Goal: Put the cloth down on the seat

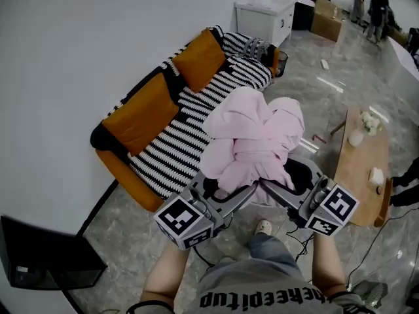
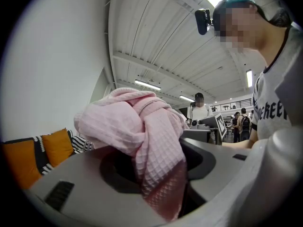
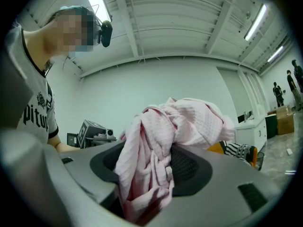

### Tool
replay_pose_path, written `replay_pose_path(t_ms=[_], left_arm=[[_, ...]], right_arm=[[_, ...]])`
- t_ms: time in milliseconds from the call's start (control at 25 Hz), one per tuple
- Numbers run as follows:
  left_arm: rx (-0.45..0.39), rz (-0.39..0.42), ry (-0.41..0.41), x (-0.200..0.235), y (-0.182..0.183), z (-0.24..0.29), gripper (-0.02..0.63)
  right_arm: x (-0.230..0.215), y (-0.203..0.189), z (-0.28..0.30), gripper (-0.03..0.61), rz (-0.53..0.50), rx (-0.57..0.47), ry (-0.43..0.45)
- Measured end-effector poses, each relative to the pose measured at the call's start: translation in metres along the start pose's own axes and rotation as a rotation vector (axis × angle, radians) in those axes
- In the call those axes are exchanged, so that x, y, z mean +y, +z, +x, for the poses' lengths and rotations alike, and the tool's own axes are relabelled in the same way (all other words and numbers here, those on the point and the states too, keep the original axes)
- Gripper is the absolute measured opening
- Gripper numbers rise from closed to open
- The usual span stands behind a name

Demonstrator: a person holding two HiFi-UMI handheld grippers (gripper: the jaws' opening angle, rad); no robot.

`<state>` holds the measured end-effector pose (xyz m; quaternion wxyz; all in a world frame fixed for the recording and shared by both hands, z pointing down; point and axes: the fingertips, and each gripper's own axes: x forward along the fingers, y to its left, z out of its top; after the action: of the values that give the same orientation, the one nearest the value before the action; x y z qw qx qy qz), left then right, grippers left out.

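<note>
Left tongs (image 1: 246, 191) and right tongs (image 1: 271, 190) were each clamped on a bunched pink cloth (image 1: 254, 136), held aloft at frame centre. It was off the striped seat (image 1: 190, 133) of the orange sofa (image 1: 141, 113) at upper left. A wooden table (image 1: 359, 175) stood at right.

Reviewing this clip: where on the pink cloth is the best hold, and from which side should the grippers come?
Grip the pink cloth by the narrow gathered folds at its underside, coming from below on the person's side, one gripper per flank. Its top is a wide, loose bulge that jaws could hardly span. The hanging folds fit between jaws, which is where the left gripper and right gripper are shut.
</note>
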<state>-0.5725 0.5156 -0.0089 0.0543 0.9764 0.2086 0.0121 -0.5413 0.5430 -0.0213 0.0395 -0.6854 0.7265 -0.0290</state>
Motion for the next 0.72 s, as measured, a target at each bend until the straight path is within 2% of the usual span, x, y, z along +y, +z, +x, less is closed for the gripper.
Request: replay_pose_path(t_ms=[120, 360, 720], left_arm=[[0.001, 0.015, 0.013, 0.009, 0.001, 0.012, 0.23], [0.002, -0.017, 0.069, 0.054, 0.017, 0.087, 0.23], [-0.004, -0.014, 0.124, 0.073, 0.014, 0.157, 0.23]], right_arm=[[-0.015, 0.002, 0.003, 0.282, -0.002, -0.001, 0.017], [-0.104, 0.021, 0.012, 0.282, 0.011, 0.017, 0.065], [-0.175, 0.024, -0.003, 0.282, 0.006, 0.017, 0.106]])
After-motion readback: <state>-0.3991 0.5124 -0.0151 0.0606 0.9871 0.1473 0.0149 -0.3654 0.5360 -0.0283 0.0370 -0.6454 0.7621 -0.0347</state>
